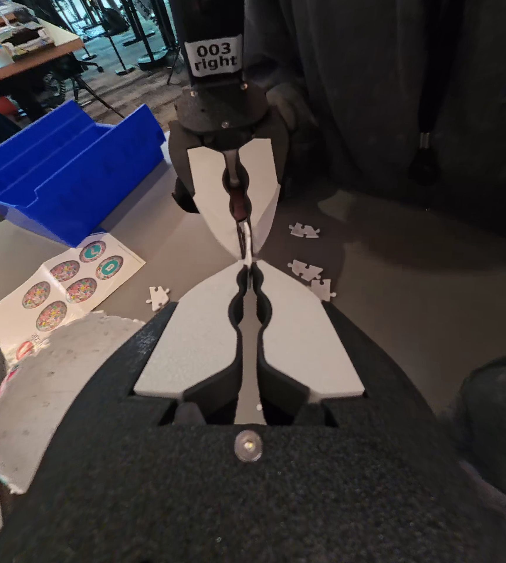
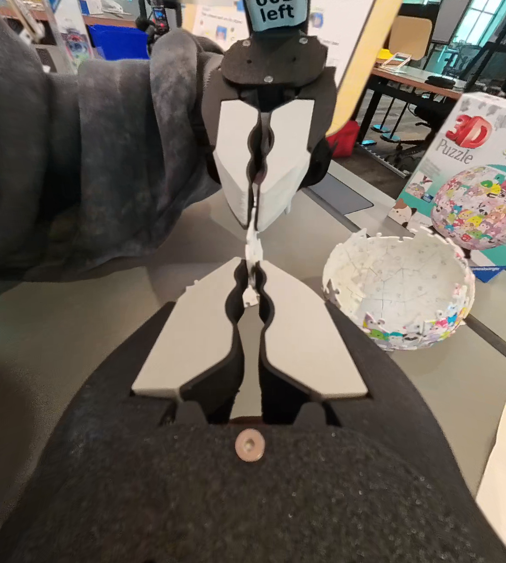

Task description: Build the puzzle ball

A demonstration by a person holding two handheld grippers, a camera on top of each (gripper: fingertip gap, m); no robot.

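Facing each other tip to tip above the grey table (image 1: 184,243), the two grippers pinch thin white puzzle pieces between them. Nearest in the right wrist view, the right gripper (image 2: 251,275) is clenched on a small white piece (image 2: 250,297) seen edge-on; just beyond, a second piece (image 2: 252,243) meets it, held by the left gripper (image 2: 253,224), likewise clamped. Whether the two tabs are already locked together I cannot tell.

I judge these pieces to be light, stiff curved plastic, thin enough to twist or slip if squeezed near a tab; a grip on the flat body, leaving the knobs free, seems safest, with pressing force kept in line with the joint.

To the side on the table sits the half-built ball (image 2: 398,292), an open bowl with a white inside and colourful outside. It probably handles as a fragile shell: liable to roll, and to pop apart if pinched hard at its jagged rim. Behind it stands the puzzle box (image 2: 471,170).

In the left wrist view, loose pieces (image 1: 306,269) lie near the fingertips, an instruction sheet (image 1: 71,283) lies beside them, and a blue bin (image 1: 62,179) sits farther back.
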